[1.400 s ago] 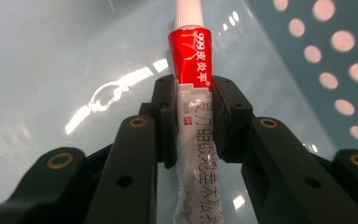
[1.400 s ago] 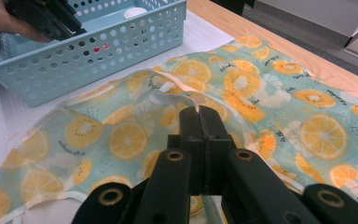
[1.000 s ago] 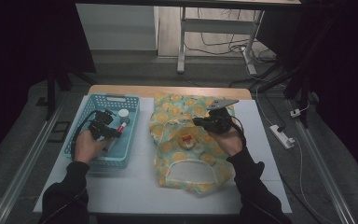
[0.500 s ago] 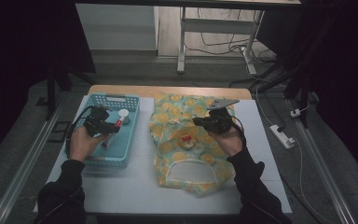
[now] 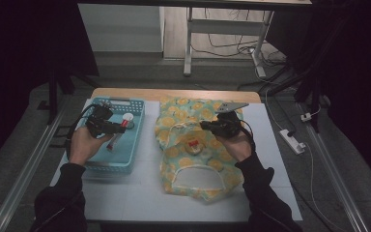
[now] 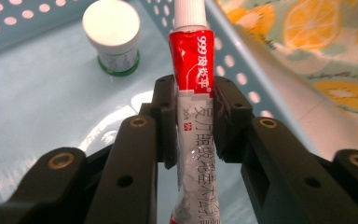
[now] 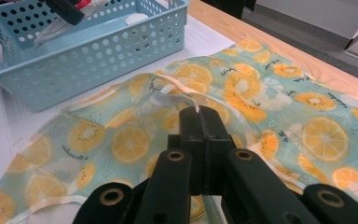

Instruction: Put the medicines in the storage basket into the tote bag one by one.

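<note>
1. High view: left gripper [image 5: 107,126] raised above the pale blue perforated plastic basket [image 5: 134,140] at left of the white table [image 5: 140,193], higher than a second back, when it sat low among the basket's contents. Red-and-white ointment tube [image 5: 117,136] clamped between the jaws, hanging slantwise over the basket floor. Small white-lidded jar [image 5: 128,118] left standing at the far end of the basket. Right gripper [image 5: 211,126] unmoved, over the far part of the lemon-print teal fabric bag [image 5: 183,159] at centre.

2. Left gripper view: jaws pinching the tube across its middle, red band and white cap beyond the pads, crumpled tail trailing back toward the camera. Jar [image 6: 112,35] on the basket bottom well below and beyond, apart from the tube. Basket wall and lemon cloth to the right.

3. Right gripper view: jaws pressed together on the white cord trim [image 7: 191,103] at the bag's edge, fold of cloth lifted slightly. Basket [image 7: 98,51] far left, with the other gripper and tube above its rim.

4. Reading: tube now clear of the basket floor, pick-up apparently done; bag mouth held ready by the right. Likely next, carrying the tube right toward the bag opening.
</note>
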{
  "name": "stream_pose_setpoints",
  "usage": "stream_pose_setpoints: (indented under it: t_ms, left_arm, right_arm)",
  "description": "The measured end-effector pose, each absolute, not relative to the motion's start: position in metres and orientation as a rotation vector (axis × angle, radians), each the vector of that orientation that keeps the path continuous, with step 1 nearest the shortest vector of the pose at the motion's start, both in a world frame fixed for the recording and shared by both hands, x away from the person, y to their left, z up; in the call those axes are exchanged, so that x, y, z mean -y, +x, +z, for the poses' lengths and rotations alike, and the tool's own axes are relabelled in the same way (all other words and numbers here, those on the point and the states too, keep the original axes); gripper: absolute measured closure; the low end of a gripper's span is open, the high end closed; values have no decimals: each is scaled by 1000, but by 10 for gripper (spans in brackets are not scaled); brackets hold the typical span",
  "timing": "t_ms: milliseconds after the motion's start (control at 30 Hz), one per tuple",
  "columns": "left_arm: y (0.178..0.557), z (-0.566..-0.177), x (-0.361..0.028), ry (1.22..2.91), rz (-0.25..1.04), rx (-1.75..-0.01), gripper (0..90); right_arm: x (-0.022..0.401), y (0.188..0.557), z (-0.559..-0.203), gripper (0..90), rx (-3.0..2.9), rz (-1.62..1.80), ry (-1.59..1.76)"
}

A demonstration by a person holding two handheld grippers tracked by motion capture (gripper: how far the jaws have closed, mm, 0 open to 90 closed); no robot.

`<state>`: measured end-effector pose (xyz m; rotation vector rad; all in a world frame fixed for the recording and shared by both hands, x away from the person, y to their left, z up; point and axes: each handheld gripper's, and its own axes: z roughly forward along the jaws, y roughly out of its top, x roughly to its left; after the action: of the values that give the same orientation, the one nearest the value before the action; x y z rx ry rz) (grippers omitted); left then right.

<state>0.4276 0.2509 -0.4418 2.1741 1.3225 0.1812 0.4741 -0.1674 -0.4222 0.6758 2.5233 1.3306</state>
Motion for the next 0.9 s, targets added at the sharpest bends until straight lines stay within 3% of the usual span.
stream_pose_setpoints:
  t_ms: [900]
  left_arm:
    - [409, -400, -194, 2188, 105, -1086, 723]
  right_arm:
    - [168, 474, -422, 900, -2513, 1336, 683]
